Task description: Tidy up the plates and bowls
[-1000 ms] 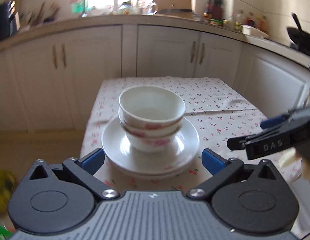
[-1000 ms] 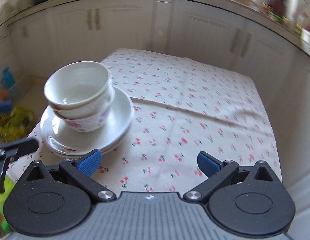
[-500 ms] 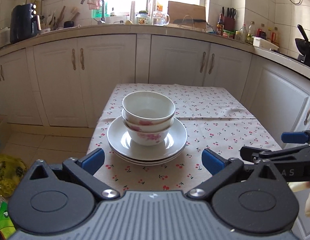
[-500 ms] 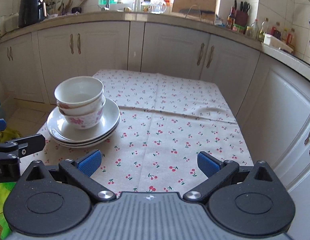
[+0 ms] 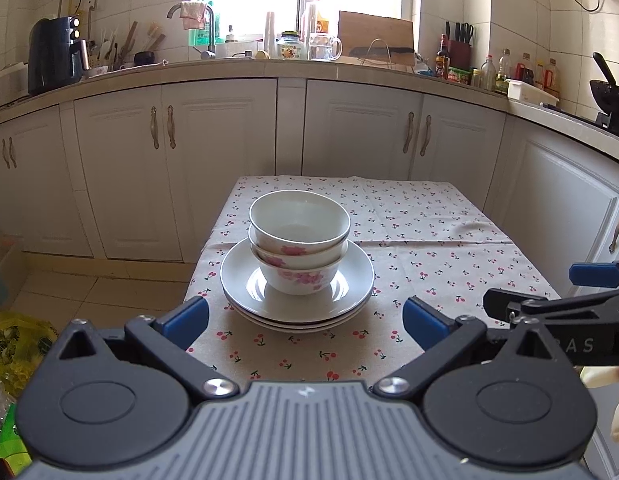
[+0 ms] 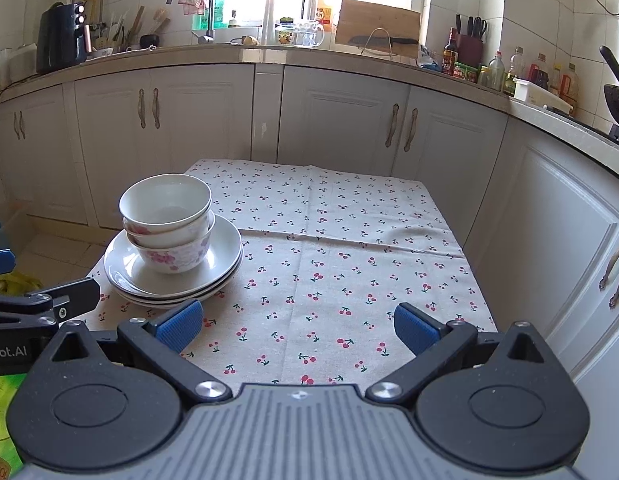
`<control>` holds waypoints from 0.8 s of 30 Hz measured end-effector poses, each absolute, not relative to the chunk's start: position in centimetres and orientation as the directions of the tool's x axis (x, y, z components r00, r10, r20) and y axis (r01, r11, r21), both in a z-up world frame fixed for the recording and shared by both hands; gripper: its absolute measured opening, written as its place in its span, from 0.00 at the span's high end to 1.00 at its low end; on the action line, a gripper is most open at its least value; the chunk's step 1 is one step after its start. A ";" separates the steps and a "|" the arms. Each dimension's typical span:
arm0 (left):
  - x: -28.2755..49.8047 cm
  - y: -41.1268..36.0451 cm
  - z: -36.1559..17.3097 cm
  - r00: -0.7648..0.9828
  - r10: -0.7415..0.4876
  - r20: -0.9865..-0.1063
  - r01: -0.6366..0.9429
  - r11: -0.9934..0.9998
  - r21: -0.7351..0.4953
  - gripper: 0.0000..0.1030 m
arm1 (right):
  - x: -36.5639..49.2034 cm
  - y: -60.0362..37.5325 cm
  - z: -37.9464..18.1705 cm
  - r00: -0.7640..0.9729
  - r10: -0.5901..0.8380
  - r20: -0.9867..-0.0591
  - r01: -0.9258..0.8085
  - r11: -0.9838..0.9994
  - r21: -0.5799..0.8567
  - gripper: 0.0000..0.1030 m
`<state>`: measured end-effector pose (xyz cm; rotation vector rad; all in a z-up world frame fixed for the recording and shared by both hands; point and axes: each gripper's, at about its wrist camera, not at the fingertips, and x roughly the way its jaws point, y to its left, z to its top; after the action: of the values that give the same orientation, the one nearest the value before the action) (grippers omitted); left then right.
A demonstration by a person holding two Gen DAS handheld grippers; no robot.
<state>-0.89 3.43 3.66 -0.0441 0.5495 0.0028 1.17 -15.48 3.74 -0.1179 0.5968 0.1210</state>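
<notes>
Two bowls [image 5: 299, 240] are stacked on the plates [image 5: 297, 300] near the surface's [image 5: 449, 264] left edge; both grippers [image 5: 305, 316] [image 6: 295, 322] are held wide open and empty, so the task seems finished.

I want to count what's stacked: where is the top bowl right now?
In the left wrist view the top bowl sits centred, nested in a pink-flowered bowl on the stacked plates, near the cherry-print tablecloth's left edge.

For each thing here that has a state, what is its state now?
Left claw: open, empty.
Right claw: open, empty.
Bowls: two, nested, upright, on the plates.
Plates: stacked on the tablecloth.
Tablecloth: spread, creased.
Cabinet doors: shut.
</notes>
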 end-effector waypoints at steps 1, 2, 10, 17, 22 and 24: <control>-0.9 3.4 3.7 0.853 -0.009 -0.521 -0.015 0.999 -0.042 0.01 | 1.2 -15.5 3.8 0.820 0.080 -0.566 -0.148 0.986 -0.074 0.00; -1.0 3.4 3.7 0.853 -0.008 -0.522 -0.016 0.999 -0.042 0.01 | 1.1 -15.5 3.8 0.820 0.079 -0.566 -0.148 0.986 -0.077 0.00; -1.1 3.4 3.7 0.855 -0.011 -0.519 -0.014 0.999 -0.043 0.01 | 1.0 -15.4 3.8 0.821 0.073 -0.566 -0.142 0.987 -0.080 0.00; -1.1 3.4 3.8 0.855 -0.014 -0.518 -0.012 0.999 -0.047 0.01 | 1.0 -15.5 4.0 0.824 0.066 -0.563 -0.136 0.987 -0.083 0.00; -1.1 3.4 3.8 0.855 -0.014 -0.518 -0.012 0.999 -0.048 0.01 | 1.0 -15.5 4.0 0.824 0.063 -0.564 -0.134 0.987 -0.085 0.00; -1.1 3.4 3.8 0.855 -0.013 -0.518 -0.013 0.999 -0.047 0.01 | 1.1 -15.4 4.0 0.824 0.061 -0.564 -0.133 0.987 -0.087 0.00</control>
<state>-1.06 3.38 3.76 -0.0491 0.5448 -0.0004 1.06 -15.41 3.99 -0.1244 0.5942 0.1035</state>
